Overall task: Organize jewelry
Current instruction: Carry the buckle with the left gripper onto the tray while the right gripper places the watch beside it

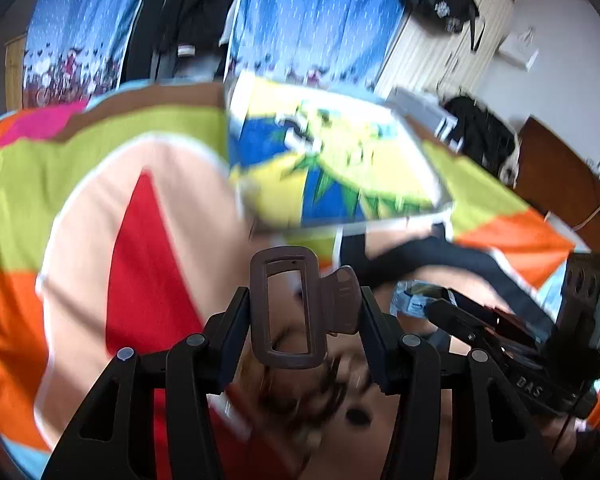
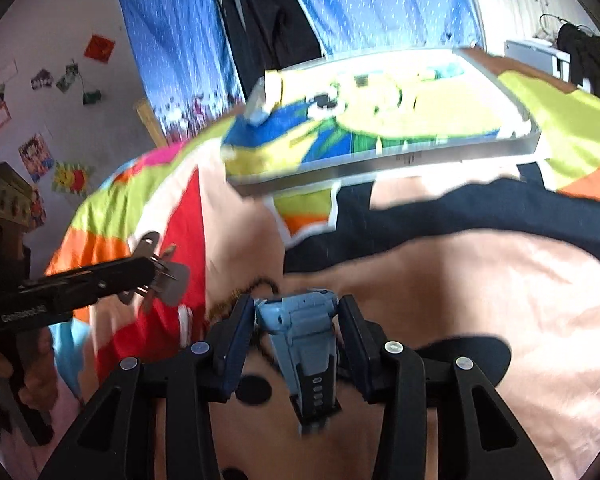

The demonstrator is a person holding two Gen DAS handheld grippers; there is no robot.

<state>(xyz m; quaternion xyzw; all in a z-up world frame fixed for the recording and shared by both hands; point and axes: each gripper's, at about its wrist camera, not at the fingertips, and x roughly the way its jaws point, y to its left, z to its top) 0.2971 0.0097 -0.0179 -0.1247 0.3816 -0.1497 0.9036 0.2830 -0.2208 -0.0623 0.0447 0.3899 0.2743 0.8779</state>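
Note:
My left gripper (image 1: 304, 312) is shut on a brown hair claw clip (image 1: 288, 308) and holds it above the colourful bedspread. It also shows in the right wrist view (image 2: 156, 276) at the left, with the clip (image 2: 162, 276) in its fingers. My right gripper (image 2: 296, 320) is shut on a blue watch (image 2: 304, 340), its strap hanging toward the camera. In the left wrist view the right gripper (image 1: 452, 312) appears at the lower right. A shallow tray (image 2: 384, 160) with a cartoon print stands on the bed beyond both grippers and also shows in the left wrist view (image 1: 440, 184).
The bedspread (image 1: 80, 200) has orange, green, red and peach patches. Small dark items (image 1: 320, 392) lie blurred on it under the left gripper. Blue curtains (image 2: 380, 4) and dark hanging clothes (image 2: 268, 20) stand behind the bed. A white cabinet (image 1: 448, 52) is at the far right.

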